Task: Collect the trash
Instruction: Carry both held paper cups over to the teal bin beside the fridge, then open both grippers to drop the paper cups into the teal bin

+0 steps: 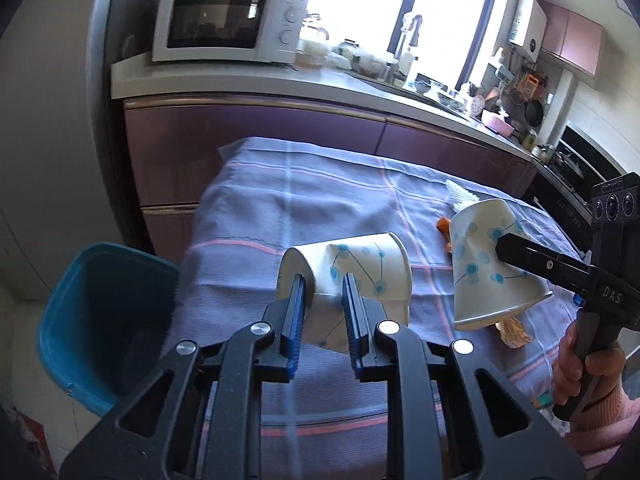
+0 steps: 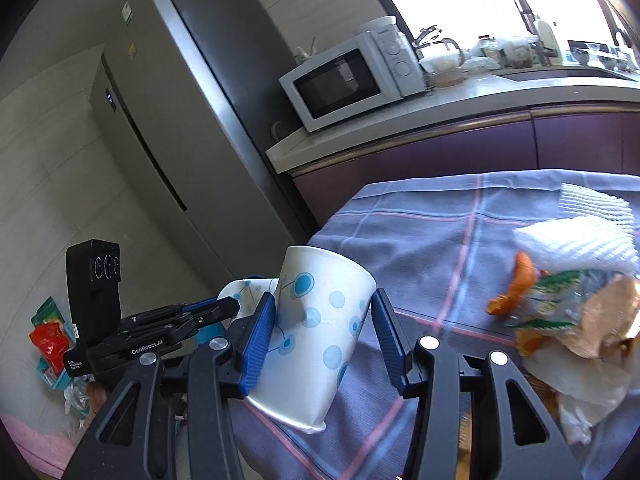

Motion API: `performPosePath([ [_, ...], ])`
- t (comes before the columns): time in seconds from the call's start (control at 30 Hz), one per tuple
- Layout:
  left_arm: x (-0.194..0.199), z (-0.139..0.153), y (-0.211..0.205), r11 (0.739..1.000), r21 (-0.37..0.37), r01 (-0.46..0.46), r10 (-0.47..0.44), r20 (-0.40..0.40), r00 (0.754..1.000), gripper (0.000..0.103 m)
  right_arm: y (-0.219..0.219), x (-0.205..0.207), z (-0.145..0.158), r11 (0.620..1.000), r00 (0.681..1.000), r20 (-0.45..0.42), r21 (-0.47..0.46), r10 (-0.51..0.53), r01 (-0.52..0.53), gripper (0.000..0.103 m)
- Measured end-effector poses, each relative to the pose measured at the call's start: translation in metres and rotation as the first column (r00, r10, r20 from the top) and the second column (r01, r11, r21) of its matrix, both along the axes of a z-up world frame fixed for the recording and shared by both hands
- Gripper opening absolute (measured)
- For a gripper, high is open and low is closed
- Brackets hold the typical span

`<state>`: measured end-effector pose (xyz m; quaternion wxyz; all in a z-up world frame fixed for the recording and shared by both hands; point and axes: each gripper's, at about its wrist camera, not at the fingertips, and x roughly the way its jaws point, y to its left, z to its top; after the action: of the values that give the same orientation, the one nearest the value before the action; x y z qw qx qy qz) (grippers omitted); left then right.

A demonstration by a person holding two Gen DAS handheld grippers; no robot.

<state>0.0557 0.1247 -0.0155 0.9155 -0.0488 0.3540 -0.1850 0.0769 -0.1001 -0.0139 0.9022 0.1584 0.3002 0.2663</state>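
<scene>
Holding: left gripper [image 1: 324,300] jaws pinching a crushed paper cup [image 1: 360,272]; right gripper [image 2: 324,328] jaws clamping second paper cup [image 2: 320,336], above the cloth-covered counter [image 1: 300,200].

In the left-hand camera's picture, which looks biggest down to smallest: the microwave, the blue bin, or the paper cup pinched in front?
1. Blue bin and microwave: about alike, so I won't rank them.
2. Crushed paper cup in the left gripper: smallest, though nearness to the camera enlarges it.
</scene>
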Motion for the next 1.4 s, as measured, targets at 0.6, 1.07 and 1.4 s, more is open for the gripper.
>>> performPosePath([
  [0.6, 0.011, -0.02, 0.17, 0.911, 0.155, -0.383, 0.394, -0.049, 0.918, 0.019, 0.173, 0.087, -0.002, 0.968, 0.968, -0.079, -0.058, 0.24, -0.245, 0.048],
  [1.07, 0.054, -0.081, 0.189, 0.889, 0.213, -0.405, 0.443, -0.185, 0.877, 0.02, 0.253, 0.13, -0.048, 0.934, 0.941, -0.233, -0.203, 0.244, -0.293, 0.049],
  [1.4, 0.053, -0.095, 0.19, 0.889, 0.175, -0.424, 0.455, -0.211, 0.865, 0.032, 0.246, 0.134, -0.047, 0.948, 0.947, -0.234, -0.175, 0.222, -0.265, 0.053],
])
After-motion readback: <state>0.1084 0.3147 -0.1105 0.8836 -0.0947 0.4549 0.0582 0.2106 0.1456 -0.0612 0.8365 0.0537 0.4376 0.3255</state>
